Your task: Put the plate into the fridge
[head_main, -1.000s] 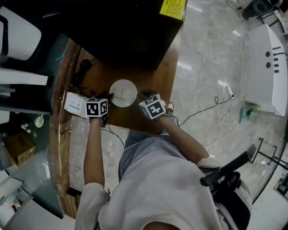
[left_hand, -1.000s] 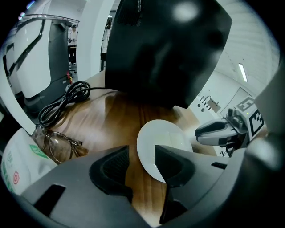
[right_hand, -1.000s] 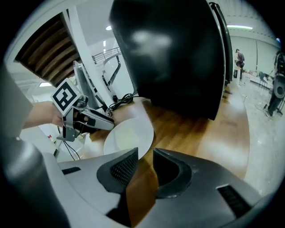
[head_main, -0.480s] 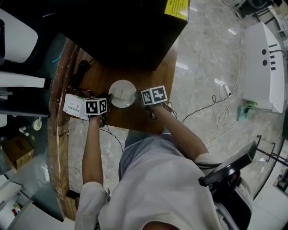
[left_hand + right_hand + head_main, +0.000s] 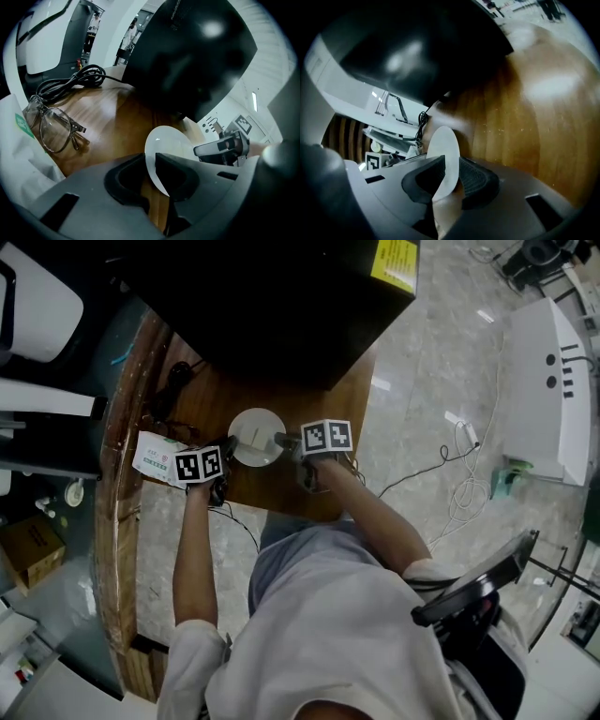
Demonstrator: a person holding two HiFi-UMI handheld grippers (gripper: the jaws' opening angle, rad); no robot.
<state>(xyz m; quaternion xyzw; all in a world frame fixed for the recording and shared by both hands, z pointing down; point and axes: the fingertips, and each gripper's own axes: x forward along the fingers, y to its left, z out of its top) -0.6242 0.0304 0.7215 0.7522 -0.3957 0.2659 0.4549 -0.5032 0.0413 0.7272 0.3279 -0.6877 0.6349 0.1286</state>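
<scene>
A white plate (image 5: 255, 435) lies on the wooden table (image 5: 333, 381) in front of the black fridge (image 5: 272, 306), whose door looks shut. My left gripper (image 5: 228, 448) is at the plate's left rim, its jaws closing with the plate (image 5: 171, 145) pinched between them (image 5: 151, 161). At the right rim my right gripper (image 5: 281, 440) is also closing, and the plate (image 5: 443, 150) stands edge-on between its pads (image 5: 451, 171), touching both. Each gripper shows across the plate in the other's view.
A pair of glasses (image 5: 51, 129) and a white packet (image 5: 155, 456) lie left of the plate. A coiled black cable (image 5: 75, 79) sits at the table's far left. The table's near edge runs just behind both grippers. White cables trail over the floor (image 5: 469, 474).
My right gripper has swung up from the table's near edge to the plate's right rim. The left gripper stayed at the left rim and its jaws have come together on it.
</scene>
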